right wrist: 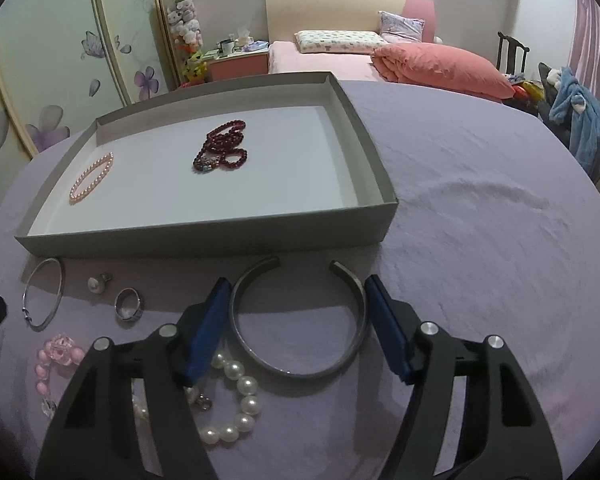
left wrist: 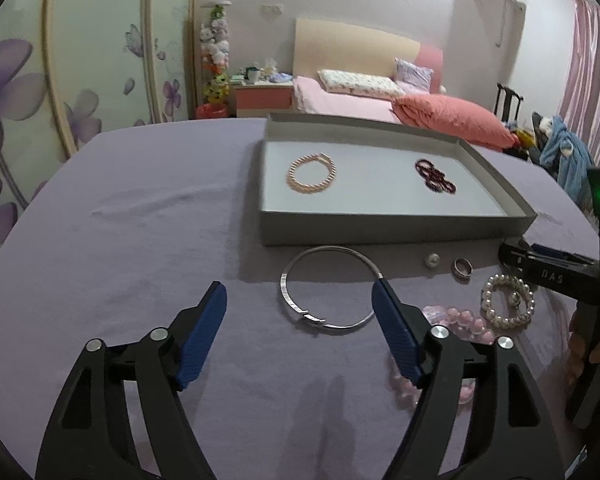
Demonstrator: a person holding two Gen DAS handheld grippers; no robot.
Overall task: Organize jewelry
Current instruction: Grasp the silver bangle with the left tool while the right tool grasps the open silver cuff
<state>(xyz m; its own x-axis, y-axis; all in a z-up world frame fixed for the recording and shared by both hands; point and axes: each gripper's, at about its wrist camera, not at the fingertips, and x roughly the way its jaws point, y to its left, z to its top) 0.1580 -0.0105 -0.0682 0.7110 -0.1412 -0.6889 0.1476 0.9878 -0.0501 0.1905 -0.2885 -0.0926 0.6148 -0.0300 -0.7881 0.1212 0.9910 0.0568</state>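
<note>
Past my lilac cloth-covered table [left wrist: 140, 208] I see a bedroom: a bed with pale pink sheets [left wrist: 340, 106], a cream and pink headboard [left wrist: 352, 46], a patterned white pillow [left wrist: 360, 82] and a heaped coral duvet [left wrist: 452, 120]. A coral-fronted nightstand [left wrist: 264, 98] stands beside it, cluttered on top, next to a tall stack of plush toys [left wrist: 216, 56]. Wardrobe doors painted with purple flowers [left wrist: 40, 92] fill my left; pink striped curtains [left wrist: 592, 76] hang right.
</note>
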